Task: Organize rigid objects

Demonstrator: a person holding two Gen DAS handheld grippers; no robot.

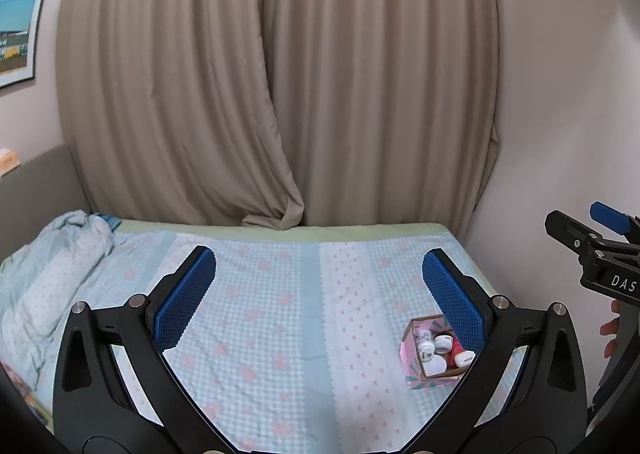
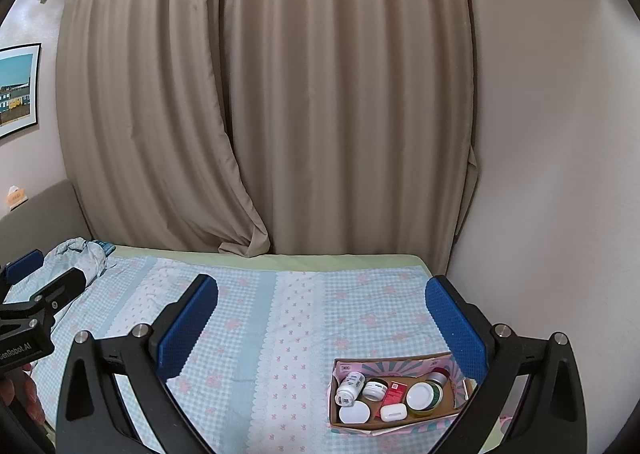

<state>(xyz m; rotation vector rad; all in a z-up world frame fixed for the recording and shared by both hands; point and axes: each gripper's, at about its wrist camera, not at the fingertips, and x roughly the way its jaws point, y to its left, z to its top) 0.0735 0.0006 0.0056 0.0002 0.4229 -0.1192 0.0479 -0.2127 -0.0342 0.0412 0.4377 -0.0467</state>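
A pink cardboard box (image 2: pixel 344 368) (image 1: pixel 408 358) sits on the bed near its right side. Inside lie a white pill bottle (image 2: pixel 350 388), a white jar (image 2: pixel 375 390), a small red carton (image 2: pixel 394 393), a green jar with a white lid (image 2: pixel 424 397), a white earbud case (image 2: pixel 393 412) and a round white lid (image 2: pixel 354 412). My right gripper (image 2: pixel 322 328) hovers open above the bed, the box just inside its right finger. My left gripper (image 1: pixel 320 294) is open and empty over the middle of the bed, with the box partly behind its right finger. The right gripper (image 1: pixel 584 230) also shows at the left wrist view's edge.
The bed (image 2: pixel 256 334) has a blue checked cover with pink flowers. A crumpled quilt (image 1: pixel 52 278) lies at its left end. Beige curtains (image 2: pixel 280 114) hang behind the bed; a plain wall (image 2: pixel 540 174) closes the right side. A framed picture (image 1: pixel 18 34) hangs at left.
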